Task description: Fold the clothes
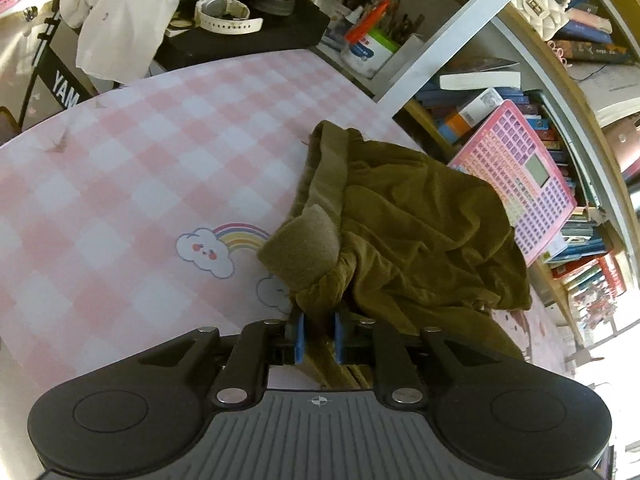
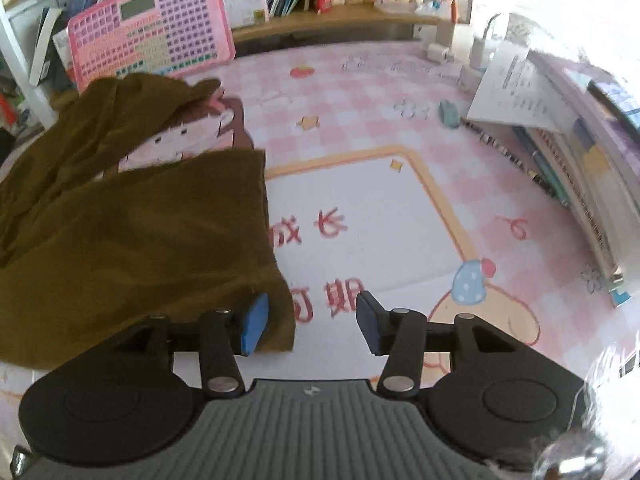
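Observation:
An olive-brown garment (image 1: 408,232) lies bunched on the pink checked desk mat (image 1: 140,168), its waistband folded over at the near left. My left gripper (image 1: 319,338) is shut on a fold of this garment and holds it just above the mat. In the right wrist view the same garment (image 2: 132,224) lies flat at the left on the mat (image 2: 400,128). My right gripper (image 2: 306,322) is open and empty. Its left blue pad (image 2: 254,324) rests over the garment's near right corner.
A pink keyboard toy (image 2: 152,24) leans on the bookshelf behind the garment; it also shows in the left wrist view (image 1: 524,176). White clothes (image 1: 116,12) and a watch (image 1: 224,16) sit at the far left. Papers and notebooks (image 2: 520,92) lie along the right edge.

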Motion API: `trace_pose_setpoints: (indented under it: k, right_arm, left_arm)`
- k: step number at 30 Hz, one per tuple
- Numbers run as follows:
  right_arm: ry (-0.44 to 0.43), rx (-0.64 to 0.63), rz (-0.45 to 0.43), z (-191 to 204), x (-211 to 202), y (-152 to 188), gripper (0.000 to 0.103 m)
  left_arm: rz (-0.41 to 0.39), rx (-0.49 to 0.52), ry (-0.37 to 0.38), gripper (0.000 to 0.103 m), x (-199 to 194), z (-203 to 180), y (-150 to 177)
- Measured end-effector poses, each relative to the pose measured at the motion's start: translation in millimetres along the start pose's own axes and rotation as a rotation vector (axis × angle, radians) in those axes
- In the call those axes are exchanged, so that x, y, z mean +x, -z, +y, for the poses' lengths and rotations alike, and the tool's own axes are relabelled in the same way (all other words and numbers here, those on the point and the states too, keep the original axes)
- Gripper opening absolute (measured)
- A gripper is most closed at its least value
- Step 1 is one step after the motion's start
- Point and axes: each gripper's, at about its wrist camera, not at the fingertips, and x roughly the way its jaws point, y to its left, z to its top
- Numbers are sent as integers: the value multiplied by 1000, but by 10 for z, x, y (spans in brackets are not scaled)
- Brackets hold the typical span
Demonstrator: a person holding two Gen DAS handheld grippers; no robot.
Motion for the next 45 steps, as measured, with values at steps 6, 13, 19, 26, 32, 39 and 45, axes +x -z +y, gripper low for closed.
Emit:
trace_pose_setpoints:
  k: [6, 13, 19, 26, 32, 39, 45]
  right_arm:
    - [5, 28, -79, -31, -131, -199, 50]
    - [-84, 78, -14, -24, -17, -206, 50]
    - [-74, 96, 85, 53, 248, -162, 47]
    - [-86, 99, 126, 53, 408, -145, 43]
    - [-131, 152, 137, 0, 505, -195, 22]
    - [-203, 98, -38, 42, 180, -504, 5]
    - [-416, -32, -124, 44, -473, -594, 5]
  left_arm:
    - [9, 11, -16, 28, -98, 94, 59]
    - [19, 7, -49, 47, -200, 224, 101]
    - [16, -46, -59, 48, -211, 312, 65]
    - [13, -135, -37, 48, -207, 385, -1]
    - [9, -174, 22, 48, -72, 262, -89]
    - [21, -166, -32, 23, 146, 128, -134]
    - [-17, -118, 4, 23, -13, 118, -202]
